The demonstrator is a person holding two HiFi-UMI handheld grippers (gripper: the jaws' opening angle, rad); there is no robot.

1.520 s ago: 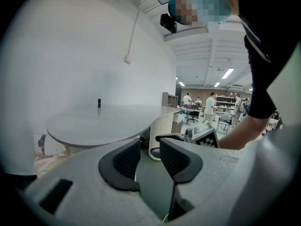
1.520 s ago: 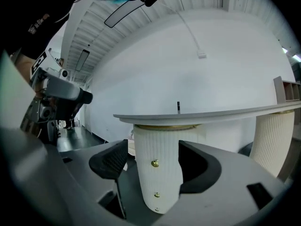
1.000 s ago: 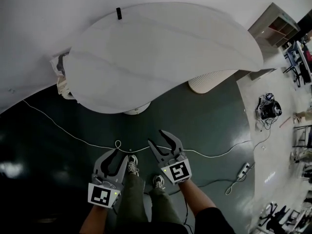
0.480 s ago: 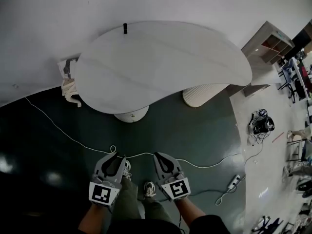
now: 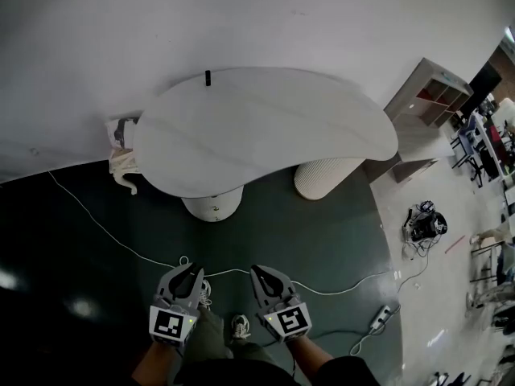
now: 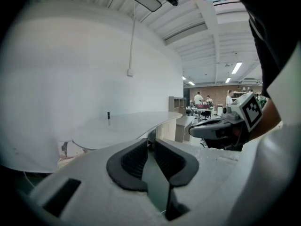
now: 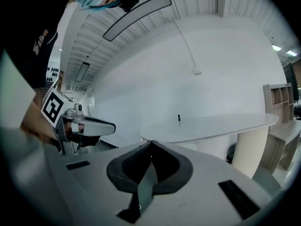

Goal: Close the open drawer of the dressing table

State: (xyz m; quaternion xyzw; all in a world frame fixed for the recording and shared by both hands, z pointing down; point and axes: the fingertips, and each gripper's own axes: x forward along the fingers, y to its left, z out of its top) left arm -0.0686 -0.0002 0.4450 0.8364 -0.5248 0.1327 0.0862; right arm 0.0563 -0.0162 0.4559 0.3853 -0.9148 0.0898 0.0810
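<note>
The white dressing table [image 5: 265,127] with its curved top stands against the wall, well ahead of both grippers; it also shows in the left gripper view as the table [image 6: 122,126] and in the right gripper view as the table [image 7: 211,126]. No drawer is visible from here; the top hides whatever is under it. My left gripper [image 5: 191,268] hangs in the air above the floor, its jaws a narrow gap apart and empty [image 6: 151,141]. Beside it my right gripper [image 5: 259,270] is shut on nothing, tips touching [image 7: 150,143].
A small black object [image 5: 208,77] stands at the table's far edge. The table rests on a round base [image 5: 213,206] and a ribbed pedestal [image 5: 326,179]. A bag of clutter [image 5: 121,147] sits at its left. A white cable [image 5: 113,236] crosses the dark floor; a wooden shelf [image 5: 426,95] stands right.
The right gripper's jaws have gone from wide apart to shut. The table now looks smaller and farther away, and both grippers sit lower in the head view.
</note>
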